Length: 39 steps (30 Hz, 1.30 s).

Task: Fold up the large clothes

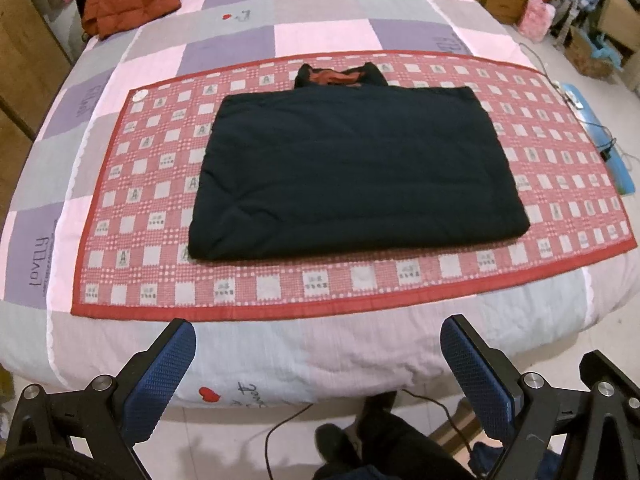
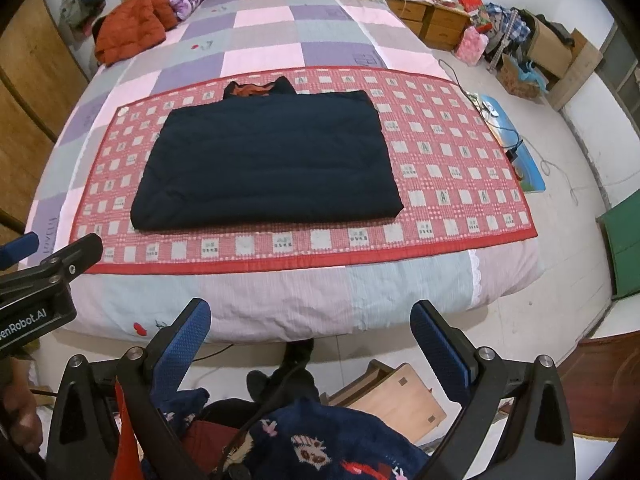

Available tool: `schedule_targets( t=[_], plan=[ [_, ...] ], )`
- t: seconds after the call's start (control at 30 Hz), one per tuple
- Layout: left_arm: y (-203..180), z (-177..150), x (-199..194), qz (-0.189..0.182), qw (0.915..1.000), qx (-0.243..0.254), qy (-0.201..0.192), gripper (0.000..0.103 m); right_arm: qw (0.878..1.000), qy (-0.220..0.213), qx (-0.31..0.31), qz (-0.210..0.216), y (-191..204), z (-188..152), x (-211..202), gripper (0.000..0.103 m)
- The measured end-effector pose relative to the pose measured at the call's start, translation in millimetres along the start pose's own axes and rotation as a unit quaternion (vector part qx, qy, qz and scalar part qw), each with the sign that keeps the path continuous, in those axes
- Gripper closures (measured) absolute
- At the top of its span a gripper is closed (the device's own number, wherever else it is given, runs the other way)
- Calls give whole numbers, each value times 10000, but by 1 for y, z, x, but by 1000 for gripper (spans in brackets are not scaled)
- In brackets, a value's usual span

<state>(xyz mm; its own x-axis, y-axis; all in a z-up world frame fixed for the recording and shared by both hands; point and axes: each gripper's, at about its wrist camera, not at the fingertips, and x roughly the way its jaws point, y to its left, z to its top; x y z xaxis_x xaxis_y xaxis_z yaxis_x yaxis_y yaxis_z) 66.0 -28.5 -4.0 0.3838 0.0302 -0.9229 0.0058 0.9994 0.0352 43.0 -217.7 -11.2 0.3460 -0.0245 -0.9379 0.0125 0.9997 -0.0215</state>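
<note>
Navy padded jacket (image 1: 352, 168), quilted, with an orange-lined collar, lies flat as a neat rectangle in the middle of the red-and-white checked mat with red border (image 1: 560, 168). Mat sits across the pastel patchwork bedspread (image 1: 320, 32). Collar points toward the headboard, folded hem edge faces the person.

Left gripper (image 1: 318, 344): blue-padded fingers spread wide, nothing between them, hanging off the foot of the bed, well short of the jacket. Right gripper (image 2: 310, 320): same, fingers apart, empty, over the floor just off the bed edge.

Looks like side folds are done; I'd guess either one more fold or finished. If one more: pinch both near corners of the hem together, all layers, lift low, carry toward the collar, lay down evenly. Padded fabric is thick and springy, so grab deep or the layers slip and the stack fans out.

Room: mat has free margin on all four sides of the jacket, widest on the right. Orange puffer coat (image 2: 132, 20) sits far off at the head-left corner, no conflict. Right bed edge drops to a floor with loose cables (image 2: 500, 132) and a blue board (image 2: 516, 148); keep the right arm inboard.
</note>
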Motion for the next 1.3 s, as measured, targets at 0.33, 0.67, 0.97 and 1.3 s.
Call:
schedule_targets(
  t=[0.33, 0.67, 0.97, 1.3],
  plan=[
    [-2, 1, 0, 8, 10000, 4, -10, 2, 10000, -6, 9, -3, 0, 0, 0, 1],
    [-2, 1, 0, 7, 10000, 6, -13, 2, 10000, -16, 12, -13, 3, 0, -1, 1],
    [-7, 2, 1, 9, 10000, 9, -40, 2, 10000, -26, -8, -12, 1, 0, -1, 1],
    [-5, 1, 0, -1, 10000, 10, -39, 2, 10000, -26, -4, -13, 1, 0, -1, 1]
  ],
)
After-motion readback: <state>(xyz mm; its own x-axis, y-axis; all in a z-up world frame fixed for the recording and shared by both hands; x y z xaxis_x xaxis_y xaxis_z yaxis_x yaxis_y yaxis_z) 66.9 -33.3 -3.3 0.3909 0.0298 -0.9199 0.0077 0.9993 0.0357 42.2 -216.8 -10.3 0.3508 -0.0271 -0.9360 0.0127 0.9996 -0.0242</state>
